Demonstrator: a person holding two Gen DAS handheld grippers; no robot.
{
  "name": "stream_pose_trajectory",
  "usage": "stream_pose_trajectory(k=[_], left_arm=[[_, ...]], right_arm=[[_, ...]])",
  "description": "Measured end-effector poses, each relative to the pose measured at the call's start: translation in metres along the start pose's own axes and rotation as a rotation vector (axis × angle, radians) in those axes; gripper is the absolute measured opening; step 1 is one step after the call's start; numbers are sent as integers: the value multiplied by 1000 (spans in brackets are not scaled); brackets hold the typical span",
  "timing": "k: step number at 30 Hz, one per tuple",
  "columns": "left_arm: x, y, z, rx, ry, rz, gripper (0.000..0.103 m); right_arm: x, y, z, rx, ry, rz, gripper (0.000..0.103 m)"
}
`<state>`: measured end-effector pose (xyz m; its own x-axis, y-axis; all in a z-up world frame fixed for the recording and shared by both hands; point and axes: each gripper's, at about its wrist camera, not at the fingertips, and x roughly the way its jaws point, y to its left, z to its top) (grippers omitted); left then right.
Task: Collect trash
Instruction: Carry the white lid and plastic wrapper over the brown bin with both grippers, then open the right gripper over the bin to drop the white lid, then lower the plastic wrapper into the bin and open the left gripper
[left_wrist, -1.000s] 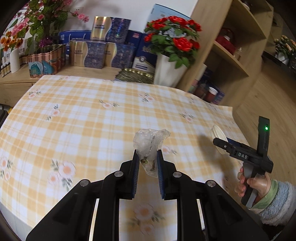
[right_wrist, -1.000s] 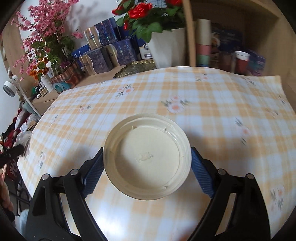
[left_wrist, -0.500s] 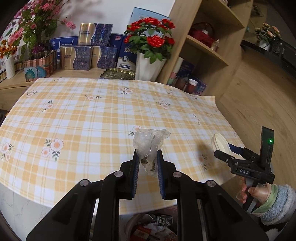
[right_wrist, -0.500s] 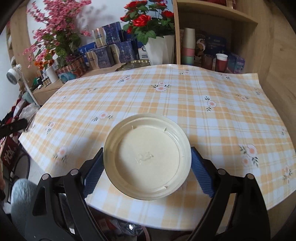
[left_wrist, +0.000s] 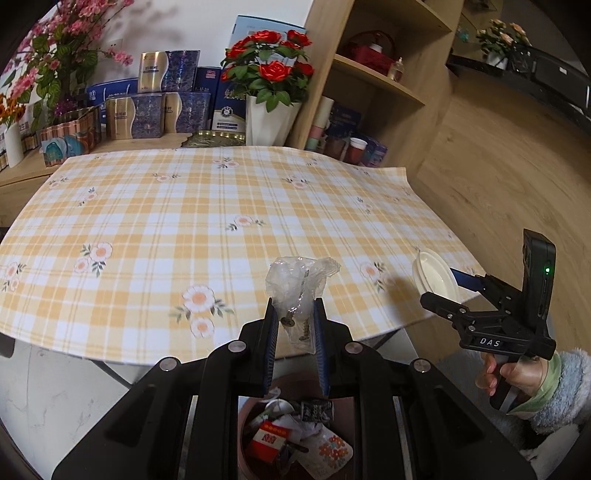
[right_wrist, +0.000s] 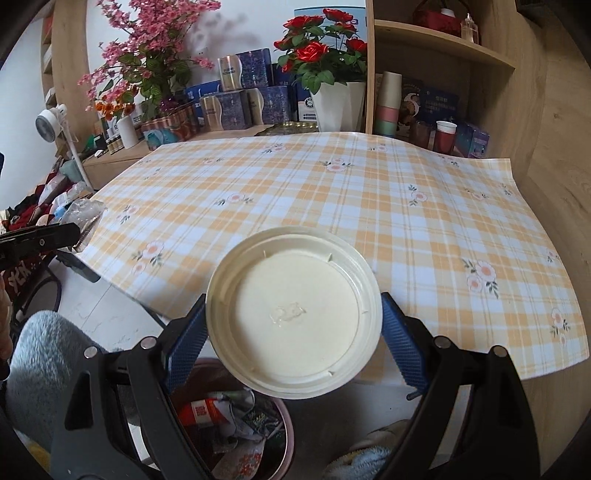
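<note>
Left claw (left_wrist: 293, 325): nearly closed, pinching my crumpled clear plastic bag (left_wrist: 295, 288), screws visible inside.
Right claw (right_wrist: 293, 325): spread wide, blue pads clamped on a cream plastic lid (right_wrist: 293, 312) at its rim.
Bin (left_wrist: 295, 439): at 6 o'clock under both claws, holding wrappers.
Tabletop (left_wrist: 207, 221): checked floral cloth, from 9 to 3 o'clock beyond the claws.

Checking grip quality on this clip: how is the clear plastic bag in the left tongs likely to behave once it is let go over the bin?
The clear plastic bag looks crumpled and thin, so probably floppy and light. Small dark bits inside may weigh its lower end. The film could cling to the left tongs pads rather than drop cleanly into the bin.
</note>
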<state>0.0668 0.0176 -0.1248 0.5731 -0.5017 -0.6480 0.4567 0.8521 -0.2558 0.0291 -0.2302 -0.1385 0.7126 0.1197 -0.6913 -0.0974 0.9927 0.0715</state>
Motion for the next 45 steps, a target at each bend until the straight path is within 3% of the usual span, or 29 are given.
stream_pose_trajectory(k=[9, 16, 25, 37, 45], left_arm=[[-9, -19, -34, 71, 20, 20, 18], [-4, -18, -61, 89, 36, 53, 18], [2, -14, -90, 107, 34, 73, 18], [11, -2, -94, 68, 62, 72, 18], [25, -4, -98, 73, 116, 64, 18]], right_arm=[[-2, 14, -42, -3, 33, 29, 87], [12, 44, -77, -119, 112, 47, 87], [30, 69, -94, -224, 175, 70, 87], [51, 93, -107, -298, 236, 101, 92], [45, 88, -103, -278, 205, 76, 97]])
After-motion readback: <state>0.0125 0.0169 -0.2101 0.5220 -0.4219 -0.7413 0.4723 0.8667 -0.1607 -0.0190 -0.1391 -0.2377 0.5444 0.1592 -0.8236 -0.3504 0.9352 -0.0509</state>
